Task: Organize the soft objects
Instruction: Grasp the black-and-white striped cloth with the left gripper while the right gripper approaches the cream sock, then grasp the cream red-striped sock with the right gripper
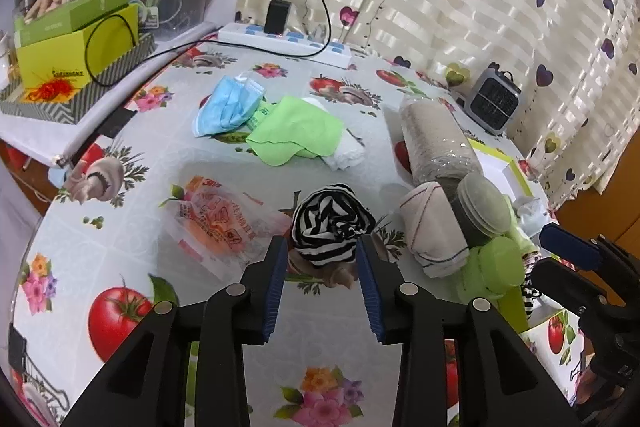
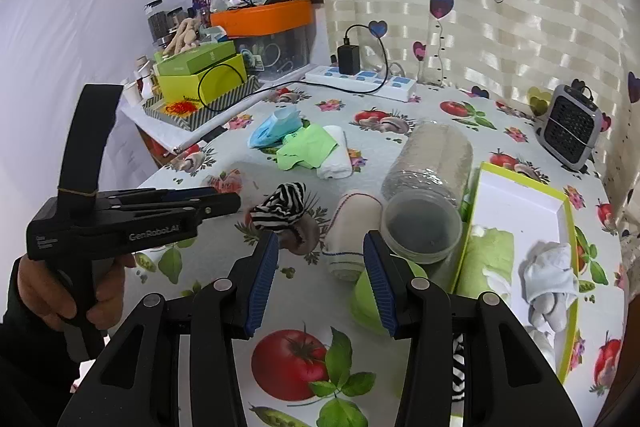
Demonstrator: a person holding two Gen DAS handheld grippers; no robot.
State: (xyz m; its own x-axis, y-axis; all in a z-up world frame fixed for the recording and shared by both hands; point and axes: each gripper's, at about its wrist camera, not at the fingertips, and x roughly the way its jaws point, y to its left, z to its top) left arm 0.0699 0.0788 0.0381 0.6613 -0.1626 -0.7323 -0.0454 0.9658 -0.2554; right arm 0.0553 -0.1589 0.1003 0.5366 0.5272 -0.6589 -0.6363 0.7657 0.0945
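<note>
A black-and-white striped cloth roll (image 1: 328, 223) lies on the fruit-print tablecloth, its near end reaching in between the tips of my left gripper (image 1: 323, 253). The blue pads do not press on it, so that gripper is open. From the right wrist view the left gripper (image 2: 237, 203) stops just short of the striped roll (image 2: 280, 207). My right gripper (image 2: 320, 247) hangs open over the cloth, holding nothing, and a white rolled cloth (image 2: 352, 235) lies just beyond its tips. A lime-edged white box (image 2: 520, 203) at the right holds a green cloth and a white bundle (image 2: 548, 279).
A clear jar (image 1: 436, 143) lies on its side beside the white roll. A blue face mask (image 1: 228, 105), a green cloth (image 1: 296, 131) and a white cloth (image 1: 346, 151) sit mid-table. An orange packet (image 1: 216, 223), a power strip (image 1: 288, 41), a small heater (image 1: 494, 99) and stacked boxes (image 1: 76, 63) surround them.
</note>
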